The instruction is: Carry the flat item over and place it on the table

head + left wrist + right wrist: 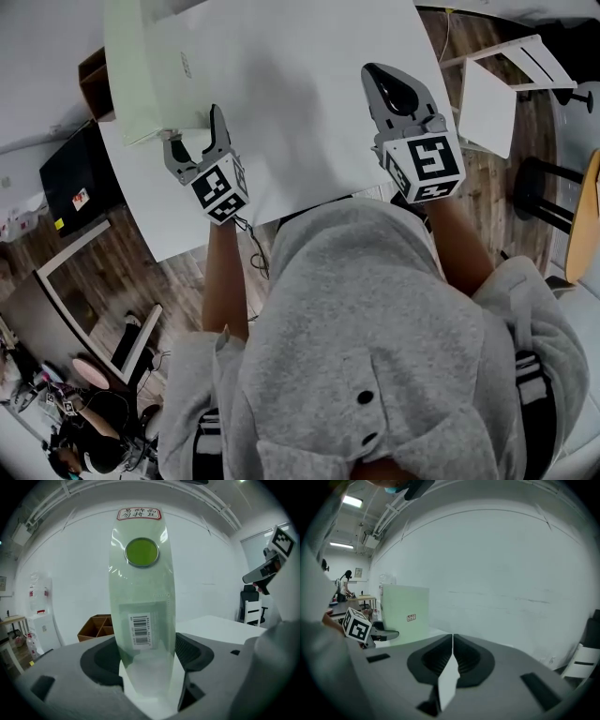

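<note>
The flat item (141, 66) is a pale green translucent pack lying on the white table (309, 112) at its far left. My left gripper (194, 127) is at the pack's near corner with its jaws spread wide. In the left gripper view the pack (143, 597), with a barcode, a green disc and a red label, stands between the two pads, and no pad visibly presses on it. My right gripper (375, 75) hovers over the table's right part, jaws shut on nothing. From the right gripper view (452, 637) the pack (405, 613) and the left gripper (370, 632) show at left.
A brown wooden compartment box (92, 82) sits beyond the table's far left corner. White chair parts (497, 89) and a black stool (544, 183) stand at the right. A black case (70, 178) and a white frame (84, 281) lie on the wooden floor at left.
</note>
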Demonstrator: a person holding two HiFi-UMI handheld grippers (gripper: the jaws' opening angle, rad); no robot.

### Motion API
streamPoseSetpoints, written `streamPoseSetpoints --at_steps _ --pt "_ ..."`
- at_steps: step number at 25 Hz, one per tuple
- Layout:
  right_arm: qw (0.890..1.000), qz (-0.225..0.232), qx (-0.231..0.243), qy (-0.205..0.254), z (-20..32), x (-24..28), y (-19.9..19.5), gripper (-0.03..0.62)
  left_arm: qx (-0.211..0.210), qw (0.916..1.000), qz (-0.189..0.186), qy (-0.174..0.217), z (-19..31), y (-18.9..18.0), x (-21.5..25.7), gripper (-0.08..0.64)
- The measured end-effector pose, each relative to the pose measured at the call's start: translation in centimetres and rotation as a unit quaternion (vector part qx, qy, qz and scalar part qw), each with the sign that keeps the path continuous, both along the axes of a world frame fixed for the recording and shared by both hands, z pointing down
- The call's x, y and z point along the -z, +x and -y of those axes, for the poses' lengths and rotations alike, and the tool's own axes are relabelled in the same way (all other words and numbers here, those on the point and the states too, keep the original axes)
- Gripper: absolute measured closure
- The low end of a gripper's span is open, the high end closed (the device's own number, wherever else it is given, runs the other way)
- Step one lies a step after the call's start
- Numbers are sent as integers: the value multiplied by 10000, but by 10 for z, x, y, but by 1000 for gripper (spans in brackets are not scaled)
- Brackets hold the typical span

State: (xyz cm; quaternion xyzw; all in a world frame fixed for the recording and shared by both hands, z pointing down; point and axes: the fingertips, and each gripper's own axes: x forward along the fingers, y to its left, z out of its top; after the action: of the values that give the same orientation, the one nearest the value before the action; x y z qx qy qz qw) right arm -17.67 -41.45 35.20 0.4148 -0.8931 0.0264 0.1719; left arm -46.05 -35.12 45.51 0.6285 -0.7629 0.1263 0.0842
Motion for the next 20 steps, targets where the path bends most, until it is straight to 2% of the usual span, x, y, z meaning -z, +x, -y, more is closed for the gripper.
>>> streamPoseSetpoints --at_steps 7,13,17,20 --pt "9999 136 14 90 -21 5 21 564 190 9998 14 17 -23 3 7 224" --pt "9994 283 15 194 -42 16 58 565 337 9994 30 107 -45 31 23 222" --pt "9994 316 2 171 -44 8 58 564 430 9991 48 52 -49 21 18 221" --pt "9991 368 -48 209 -52 11 73 564 534 9985 21 65 -60 26 23 221"
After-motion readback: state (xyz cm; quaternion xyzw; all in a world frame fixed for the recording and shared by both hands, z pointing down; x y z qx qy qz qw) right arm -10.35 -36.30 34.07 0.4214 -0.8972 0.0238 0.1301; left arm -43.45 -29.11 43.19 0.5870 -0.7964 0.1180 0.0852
